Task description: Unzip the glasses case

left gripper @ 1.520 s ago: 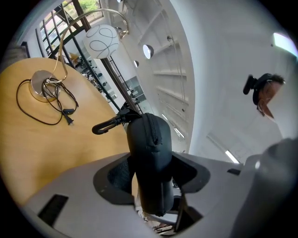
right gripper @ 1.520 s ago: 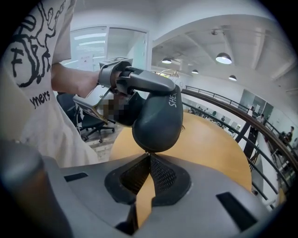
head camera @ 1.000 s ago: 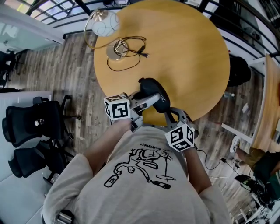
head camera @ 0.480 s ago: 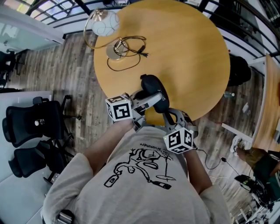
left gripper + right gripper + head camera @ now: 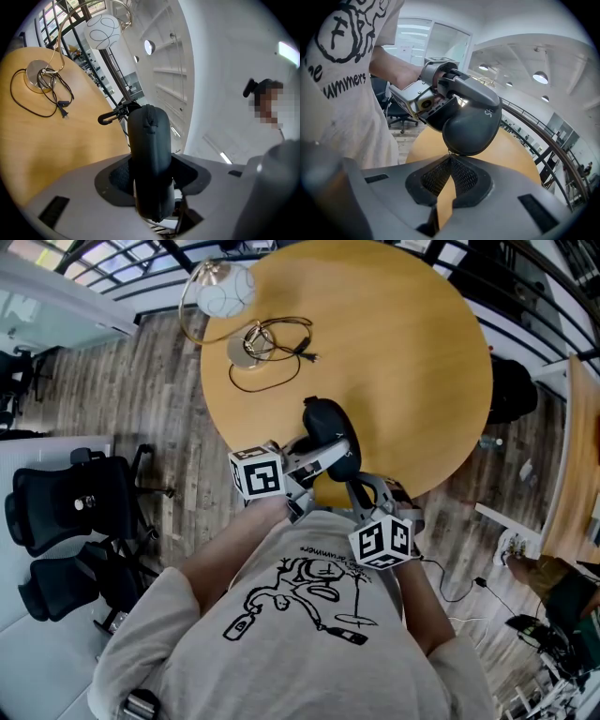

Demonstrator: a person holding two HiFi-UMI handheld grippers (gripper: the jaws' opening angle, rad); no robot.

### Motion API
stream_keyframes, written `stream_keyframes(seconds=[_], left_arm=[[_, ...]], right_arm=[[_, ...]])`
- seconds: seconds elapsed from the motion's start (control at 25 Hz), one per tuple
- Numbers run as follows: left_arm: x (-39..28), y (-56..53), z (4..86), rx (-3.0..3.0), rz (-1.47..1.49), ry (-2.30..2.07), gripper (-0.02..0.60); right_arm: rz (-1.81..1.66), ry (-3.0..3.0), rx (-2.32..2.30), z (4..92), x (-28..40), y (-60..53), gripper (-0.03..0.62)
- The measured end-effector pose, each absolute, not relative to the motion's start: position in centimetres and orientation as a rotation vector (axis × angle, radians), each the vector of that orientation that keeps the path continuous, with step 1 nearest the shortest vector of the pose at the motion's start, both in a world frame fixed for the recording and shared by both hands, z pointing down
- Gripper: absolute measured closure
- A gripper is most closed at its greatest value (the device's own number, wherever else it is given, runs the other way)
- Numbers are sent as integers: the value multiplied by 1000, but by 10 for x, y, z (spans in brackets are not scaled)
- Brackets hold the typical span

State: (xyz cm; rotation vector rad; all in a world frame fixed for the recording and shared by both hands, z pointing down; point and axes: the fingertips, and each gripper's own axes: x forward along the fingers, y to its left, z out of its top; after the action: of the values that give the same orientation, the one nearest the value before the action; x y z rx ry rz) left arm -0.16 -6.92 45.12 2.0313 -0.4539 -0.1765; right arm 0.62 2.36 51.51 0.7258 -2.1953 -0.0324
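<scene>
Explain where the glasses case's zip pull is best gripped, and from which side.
Pinch the small zip pull by its tab, coming end-on toward the rounded end of the glasses case, where it hangs free. The right gripper is shut there, while the left gripper, jaws closing, holds the case's middle.

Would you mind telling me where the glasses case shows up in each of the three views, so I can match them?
Head view: the glasses case is at the centre, over the near part of the table.
Left gripper view: the case stands on end at lower centre.
Right gripper view: the case is just above centre.
Shared landmark: the round wooden table, in all three.
</scene>
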Motion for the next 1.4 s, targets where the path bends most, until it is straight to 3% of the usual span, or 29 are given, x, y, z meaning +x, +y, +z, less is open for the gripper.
stream_keyframes(seconds=[0.56,1.24,1.4], left_arm=[[-3,-62,450,2064,-96,-397,391],[-4,-60,453,2085,-36,-398,393],[-7,-63,452,2065,-88,-402,362]], right_arm=[[-6,-2175,751,517,10,24,574],[88,-2123,836,523,23,16,574],[69,-2152,816,518,18,19,574]])
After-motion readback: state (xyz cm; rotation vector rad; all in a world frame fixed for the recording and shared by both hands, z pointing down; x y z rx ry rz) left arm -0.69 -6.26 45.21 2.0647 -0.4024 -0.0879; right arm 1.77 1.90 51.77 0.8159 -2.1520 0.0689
